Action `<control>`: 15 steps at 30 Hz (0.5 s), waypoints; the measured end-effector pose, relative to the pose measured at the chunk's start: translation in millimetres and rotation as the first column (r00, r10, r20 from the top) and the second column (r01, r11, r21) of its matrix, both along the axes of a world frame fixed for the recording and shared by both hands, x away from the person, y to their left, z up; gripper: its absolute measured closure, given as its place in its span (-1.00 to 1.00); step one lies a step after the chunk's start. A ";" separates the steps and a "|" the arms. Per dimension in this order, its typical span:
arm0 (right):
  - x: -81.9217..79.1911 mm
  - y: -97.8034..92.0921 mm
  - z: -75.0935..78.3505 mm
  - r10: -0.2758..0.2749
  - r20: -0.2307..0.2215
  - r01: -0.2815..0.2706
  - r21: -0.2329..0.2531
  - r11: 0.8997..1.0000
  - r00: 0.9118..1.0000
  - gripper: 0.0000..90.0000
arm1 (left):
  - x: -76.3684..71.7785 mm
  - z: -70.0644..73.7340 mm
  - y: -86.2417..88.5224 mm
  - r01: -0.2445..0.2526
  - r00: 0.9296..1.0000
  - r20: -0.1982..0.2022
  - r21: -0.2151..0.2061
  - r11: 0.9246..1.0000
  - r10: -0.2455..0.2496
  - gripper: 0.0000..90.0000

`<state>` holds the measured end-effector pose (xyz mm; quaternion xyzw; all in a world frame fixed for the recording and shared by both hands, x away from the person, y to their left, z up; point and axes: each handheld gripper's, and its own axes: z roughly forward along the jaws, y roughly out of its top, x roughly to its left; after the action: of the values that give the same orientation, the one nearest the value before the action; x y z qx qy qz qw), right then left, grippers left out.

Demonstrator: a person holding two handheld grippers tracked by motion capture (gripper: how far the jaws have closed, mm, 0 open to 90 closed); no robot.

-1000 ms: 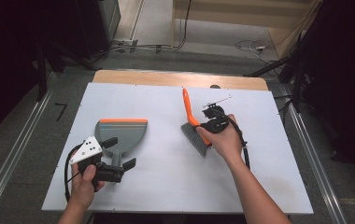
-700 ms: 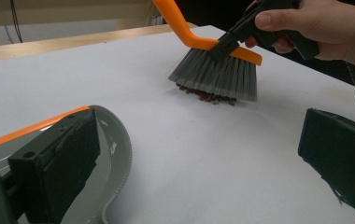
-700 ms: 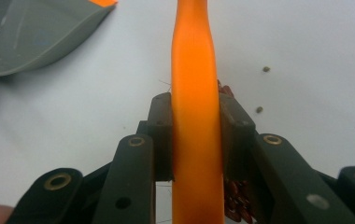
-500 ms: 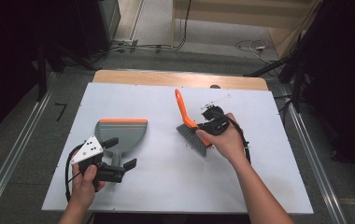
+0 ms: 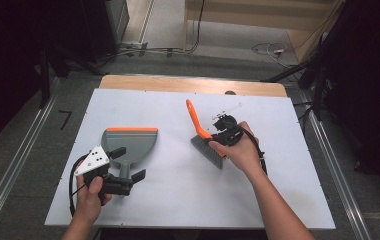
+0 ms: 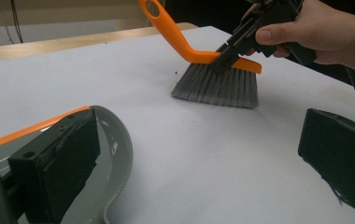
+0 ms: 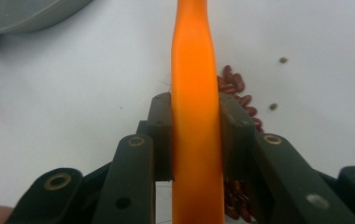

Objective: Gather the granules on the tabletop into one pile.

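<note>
A grey dustpan (image 5: 130, 140) with an orange lip lies flat at the table's left, its handle pointing toward me. My left gripper (image 5: 128, 163) is open, with one jaw on each side of that handle; in the left gripper view (image 6: 199, 163) one jaw hangs over the dustpan (image 6: 112, 149). My right gripper (image 5: 217, 136) is shut on the orange handle of a brush (image 5: 194, 117), whose grey bristles (image 6: 215, 86) touch the table. In the right gripper view the jaws (image 7: 195, 135) clamp the brush handle (image 7: 192, 56), and a heap of red beans (image 7: 235, 86) lies under it.
The white tabletop (image 5: 278, 190) has a wooden strip (image 5: 178, 84) along its far edge. A few stray specks (image 7: 273, 106) lie near the beans. Metal rails run along the floor on both sides.
My right gripper has carried the brush leftward, toward the dustpan, and a little nearer to me. The left gripper and dustpan have stayed put.
</note>
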<state>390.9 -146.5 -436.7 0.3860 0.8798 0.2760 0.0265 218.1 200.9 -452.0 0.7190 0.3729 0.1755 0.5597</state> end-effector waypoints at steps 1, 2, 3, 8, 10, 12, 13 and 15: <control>-0.1 -1.2 1.2 -0.002 0.004 0.002 0.006 1.000 1.000 0.53 | 0.1 0.0 -0.2 0.000 1.000 0.000 0.001 1.000 0.000 -1.00; -0.3 -2.4 2.7 -0.003 0.006 0.003 0.012 1.000 1.000 0.53 | 0.2 -0.1 -0.6 0.001 1.000 0.000 0.001 1.000 -0.001 -1.00; -0.8 -3.3 4.3 -0.001 0.010 0.001 0.017 1.000 1.000 0.53 | 0.3 -0.2 -1.0 0.002 1.000 0.000 0.002 1.000 -0.002 -1.00; -4.3 -4.8 12.9 0.014 0.027 -0.015 0.050 0.999 1.000 0.53 | 0.2 -0.4 -2.6 0.005 1.000 -0.002 0.006 1.000 -0.005 -1.00; -6.5 -3.9 15.0 0.028 0.034 -0.030 0.056 0.998 0.999 0.53 | 0.2 -0.4 -2.8 0.004 1.000 -0.002 0.006 1.000 -0.004 -1.00; -9.5 -2.0 15.6 0.049 0.044 -0.052 0.059 0.997 0.998 0.53 | 0.2 -0.4 -2.9 0.003 1.000 -0.002 0.006 1.000 -0.003 -1.00; -11.2 -0.8 15.4 0.067 0.049 -0.070 0.056 0.996 0.997 0.53 | 0.2 -0.5 -2.8 0.004 1.000 -0.002 0.005 1.000 -0.004 -1.00; -14.3 3.2 13.7 0.102 0.045 -0.104 0.055 0.993 0.994 0.53 | 0.3 -0.6 -2.7 0.005 1.000 -0.002 0.005 1.000 -0.005 -1.00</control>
<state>376.7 -143.4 -423.0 0.3347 0.8896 0.3101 0.0194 218.4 198.2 -452.6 0.7217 0.3711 0.1743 0.5578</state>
